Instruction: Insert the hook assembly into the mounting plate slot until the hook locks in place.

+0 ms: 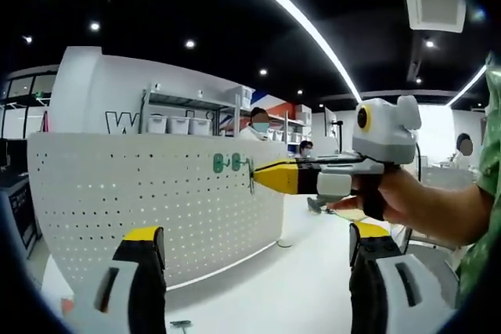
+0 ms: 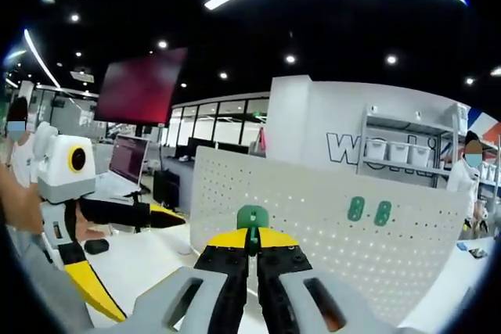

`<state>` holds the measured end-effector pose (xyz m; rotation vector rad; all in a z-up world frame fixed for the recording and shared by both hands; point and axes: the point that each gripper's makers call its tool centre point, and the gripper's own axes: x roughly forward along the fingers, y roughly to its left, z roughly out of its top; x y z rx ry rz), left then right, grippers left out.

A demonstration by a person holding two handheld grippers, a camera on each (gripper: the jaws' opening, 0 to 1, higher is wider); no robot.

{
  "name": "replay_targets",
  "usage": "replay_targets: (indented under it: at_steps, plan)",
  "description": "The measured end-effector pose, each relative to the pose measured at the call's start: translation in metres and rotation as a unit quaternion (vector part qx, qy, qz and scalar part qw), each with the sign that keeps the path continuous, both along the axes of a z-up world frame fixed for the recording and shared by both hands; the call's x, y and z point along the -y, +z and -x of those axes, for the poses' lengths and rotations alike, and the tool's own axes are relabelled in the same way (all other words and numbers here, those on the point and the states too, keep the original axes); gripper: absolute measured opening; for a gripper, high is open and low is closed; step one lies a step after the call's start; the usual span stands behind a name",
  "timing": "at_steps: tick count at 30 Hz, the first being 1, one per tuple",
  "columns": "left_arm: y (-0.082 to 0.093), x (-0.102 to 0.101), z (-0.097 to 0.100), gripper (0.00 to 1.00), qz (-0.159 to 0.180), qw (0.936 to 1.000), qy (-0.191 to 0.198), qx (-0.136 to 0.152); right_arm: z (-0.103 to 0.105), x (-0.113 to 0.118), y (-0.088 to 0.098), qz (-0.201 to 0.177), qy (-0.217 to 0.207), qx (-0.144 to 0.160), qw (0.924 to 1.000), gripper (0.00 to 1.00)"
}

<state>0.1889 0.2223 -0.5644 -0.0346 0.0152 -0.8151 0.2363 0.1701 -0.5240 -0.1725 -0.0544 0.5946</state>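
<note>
Right gripper (image 2: 250, 252) clamped narrow on green hook (image 2: 252, 218), tip at pegboard (image 1: 156, 201) face just beside two mounted hooks (image 1: 228, 163), long axis pointing straight into the board; left gripper (image 1: 254, 271) wide, holding nothing, farther back.

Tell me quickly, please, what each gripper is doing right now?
Left gripper: open, holding nothing.
Right gripper: shut on the green hook, close to the white pegboard.
</note>
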Motion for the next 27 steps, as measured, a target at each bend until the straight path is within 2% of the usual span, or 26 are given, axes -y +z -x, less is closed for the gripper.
replay_targets:
  at_steps: [6,13,23,27]
  plan:
    - [-0.005,-0.028,0.002,0.99,0.001,1.0,-0.001,0.0,-0.009,-0.002,-0.001,0.001,-0.004,0.0,1.0,0.01]
    - [-0.001,-0.058,0.0,0.99,0.016,0.9999,0.002,0.0,-0.026,0.001,0.001,-0.001,-0.026,0.003,0.9997,0.01]
    - [0.004,-0.071,-0.003,0.98,0.021,0.9997,-0.008,0.004,-0.05,0.015,0.003,-0.008,-0.069,0.007,0.9976,0.01]
    - [0.003,-0.073,-0.005,0.97,0.022,0.9997,-0.015,0.002,-0.065,0.023,0.01,-0.021,-0.097,0.012,0.995,0.01]
